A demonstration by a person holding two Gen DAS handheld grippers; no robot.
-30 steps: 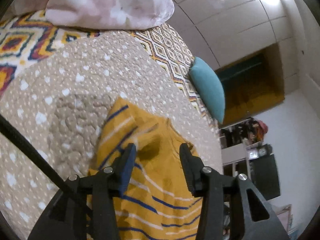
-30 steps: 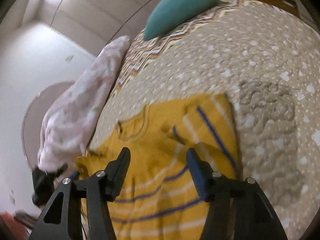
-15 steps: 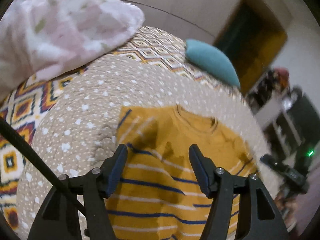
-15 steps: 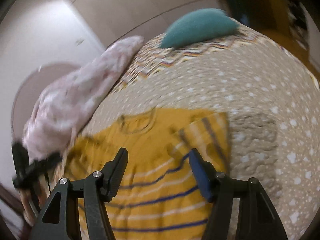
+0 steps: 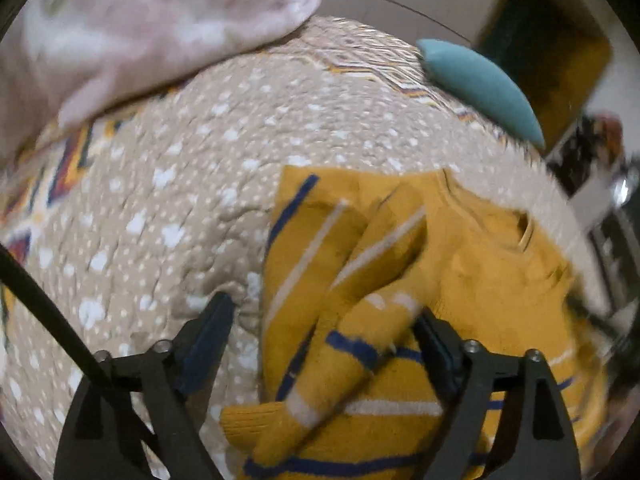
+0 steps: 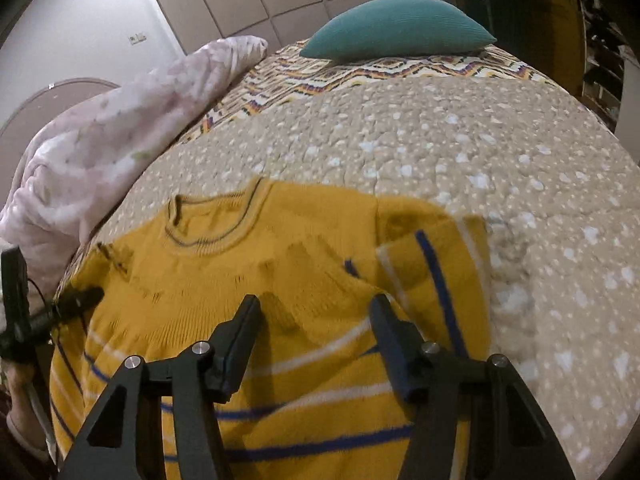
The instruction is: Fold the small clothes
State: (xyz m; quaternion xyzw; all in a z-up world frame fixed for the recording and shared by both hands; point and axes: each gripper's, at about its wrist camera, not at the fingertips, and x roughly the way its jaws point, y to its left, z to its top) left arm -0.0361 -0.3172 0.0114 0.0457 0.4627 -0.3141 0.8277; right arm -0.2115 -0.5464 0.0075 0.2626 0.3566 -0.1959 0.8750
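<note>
A small mustard-yellow sweater (image 6: 280, 280) with blue and white stripes lies flat on the beige dotted quilt (image 6: 460, 140), neckline toward the pillows. One sleeve (image 5: 360, 280) is folded in over its body. My left gripper (image 5: 320, 320) is open and empty, hovering over that folded sleeve and the sweater's edge. My right gripper (image 6: 314, 316) is open and empty, just above the sweater's chest. The sweater also fills the lower right of the left wrist view (image 5: 500, 280).
A teal cushion (image 6: 396, 28) lies at the head of the bed on a zigzag-patterned cover (image 6: 360, 76). A pink floral duvet (image 6: 120, 120) is bunched along the left side. A black device (image 6: 16, 312) is at the sweater's left edge.
Both grippers have opened wider and pulled back. The left view has swung left, so the folded sleeve now lies between its fingers. The right view has turned level.
</note>
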